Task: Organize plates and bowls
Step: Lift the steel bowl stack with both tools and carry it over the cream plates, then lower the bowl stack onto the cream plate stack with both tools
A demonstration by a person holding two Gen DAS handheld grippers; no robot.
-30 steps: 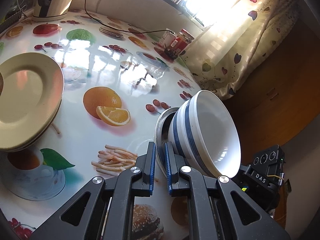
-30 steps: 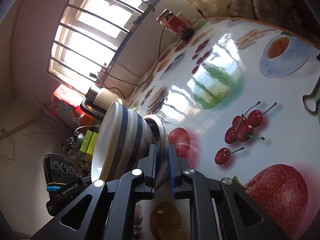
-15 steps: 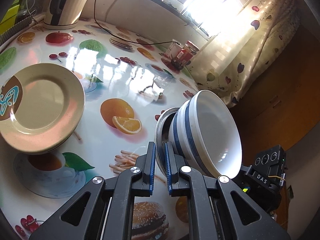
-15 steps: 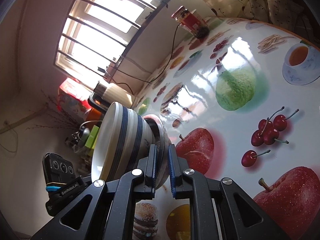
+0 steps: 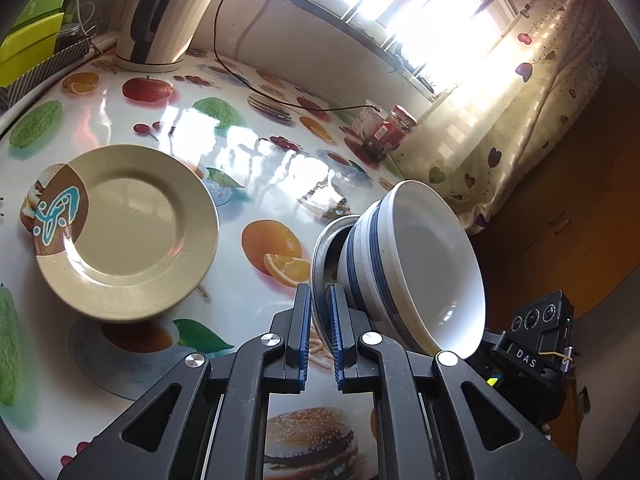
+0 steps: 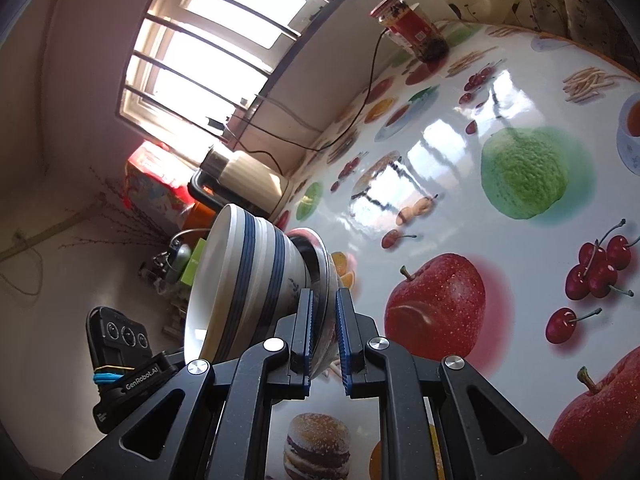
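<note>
Both grippers clamp the rim of a metal plate (image 5: 323, 248) that carries stacked white bowls with blue bands (image 5: 412, 264). My left gripper (image 5: 319, 300) is shut on the plate's near rim, the bowls tilted to its right. My right gripper (image 6: 323, 304) is shut on the opposite rim of the same plate (image 6: 320, 252), the bowls (image 6: 244, 280) to its left. The load hangs above the table. A stack of beige plates (image 5: 124, 228) with a brown and blue patch sits on the table, left of the left gripper.
A fruit-print tablecloth (image 5: 256, 160) covers the table. A cream electric kettle (image 5: 164, 20) with its cord stands at the back, a red-labelled jar (image 5: 394, 128) by the window, green boxes (image 5: 28, 44) at far left. A curtain (image 5: 520, 128) hangs to the right.
Both grippers have carried the plate and bowls along; the beige plate stack has shifted right and toward the middle of the left wrist view. The grips have not changed.
</note>
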